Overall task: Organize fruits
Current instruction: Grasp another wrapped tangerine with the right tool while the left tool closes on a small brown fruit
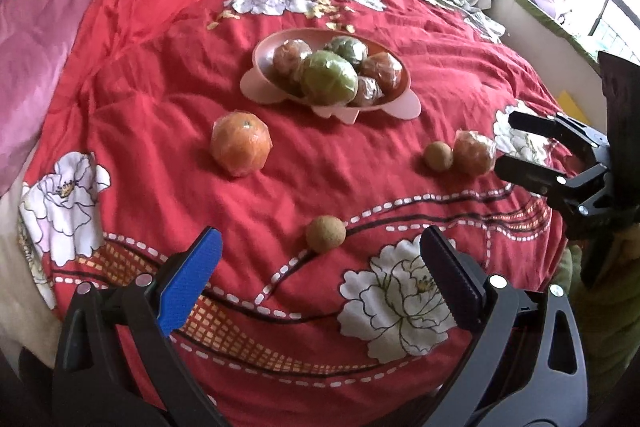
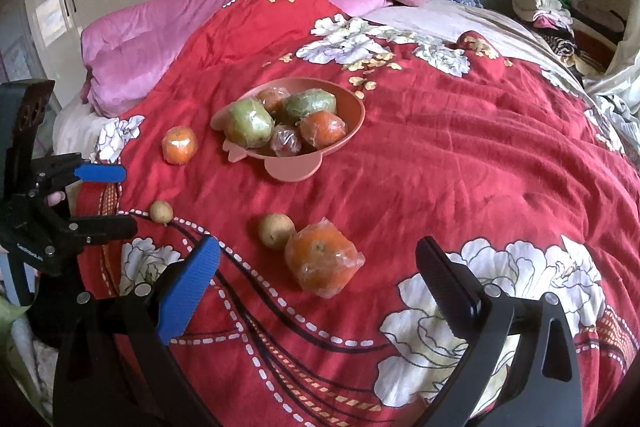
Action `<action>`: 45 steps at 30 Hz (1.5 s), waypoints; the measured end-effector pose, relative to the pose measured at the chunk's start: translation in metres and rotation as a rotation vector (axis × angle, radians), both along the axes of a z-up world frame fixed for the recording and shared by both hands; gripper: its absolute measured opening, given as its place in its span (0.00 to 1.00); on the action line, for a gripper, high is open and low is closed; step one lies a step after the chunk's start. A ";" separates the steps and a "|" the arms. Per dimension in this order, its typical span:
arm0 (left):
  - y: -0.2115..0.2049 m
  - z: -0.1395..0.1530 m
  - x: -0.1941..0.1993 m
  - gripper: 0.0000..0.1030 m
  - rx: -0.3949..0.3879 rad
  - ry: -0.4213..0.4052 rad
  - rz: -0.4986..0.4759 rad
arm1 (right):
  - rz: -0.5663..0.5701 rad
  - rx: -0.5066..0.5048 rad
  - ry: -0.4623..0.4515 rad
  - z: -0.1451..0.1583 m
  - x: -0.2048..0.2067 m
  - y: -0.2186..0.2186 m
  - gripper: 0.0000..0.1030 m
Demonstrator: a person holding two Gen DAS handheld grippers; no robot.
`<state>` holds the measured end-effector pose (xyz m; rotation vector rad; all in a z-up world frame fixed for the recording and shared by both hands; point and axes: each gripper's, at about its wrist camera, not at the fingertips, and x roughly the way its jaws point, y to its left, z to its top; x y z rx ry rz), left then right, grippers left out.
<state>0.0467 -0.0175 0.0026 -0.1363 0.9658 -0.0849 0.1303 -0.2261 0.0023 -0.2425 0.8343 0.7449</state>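
We hold the left gripper (image 1: 320,283) and right gripper (image 2: 316,283) spread wide, empty; the pink bowl (image 1: 256,83) of wrapped fruit sits at twelve o'clock on the red quilt (image 1: 160,75).

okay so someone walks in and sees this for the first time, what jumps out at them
The red floral quilt fills nearly the whole view. At its middle sits a pink bowl heaped with wrapped green and orange fruit. Loose fruit lies on the quilt nearer the open grippers: a wrapped orange touching a small brown fruit, another orange and one more brown fruit.
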 end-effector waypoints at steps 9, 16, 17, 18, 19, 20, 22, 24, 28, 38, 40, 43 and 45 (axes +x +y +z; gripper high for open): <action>-0.005 -0.005 0.005 0.63 -0.019 0.007 -0.049 | -0.019 -0.025 0.011 -0.007 0.002 0.000 0.95; -0.007 -0.014 0.011 0.46 -0.033 0.027 -0.073 | -0.030 -0.054 0.029 -0.017 0.007 0.000 0.88; -0.006 -0.015 0.011 0.44 -0.035 0.030 -0.072 | -0.021 -0.055 0.034 -0.018 0.007 0.001 0.71; -0.006 -0.016 0.012 0.44 -0.036 0.030 -0.073 | -0.016 -0.058 0.038 -0.019 0.008 0.002 0.65; -0.006 -0.017 0.012 0.43 -0.035 0.031 -0.075 | -0.007 -0.062 0.043 -0.021 0.008 0.003 0.64; -0.006 -0.017 0.012 0.41 -0.034 0.032 -0.076 | -0.002 -0.063 0.046 -0.022 0.008 0.004 0.60; -0.006 -0.018 0.012 0.40 -0.040 0.033 -0.080 | 0.009 -0.060 0.052 -0.023 0.008 0.005 0.52; -0.006 -0.019 0.014 0.38 -0.042 0.038 -0.080 | 0.018 -0.058 0.052 -0.024 0.008 0.007 0.47; -0.006 -0.022 0.015 0.37 -0.046 0.043 -0.084 | 0.024 -0.058 0.062 -0.029 0.010 0.008 0.44; -0.004 -0.028 0.019 0.29 -0.037 0.053 -0.076 | 0.028 -0.011 0.091 -0.031 0.015 0.003 0.42; -0.003 -0.029 0.019 0.27 -0.039 0.053 -0.075 | 0.012 0.022 0.109 -0.030 0.019 -0.003 0.42; -0.004 -0.031 0.021 0.24 -0.024 0.052 -0.077 | 0.001 0.048 0.118 -0.028 0.021 -0.008 0.42; -0.004 -0.031 0.022 0.18 -0.007 0.050 -0.081 | -0.003 0.058 0.117 -0.026 0.021 -0.009 0.42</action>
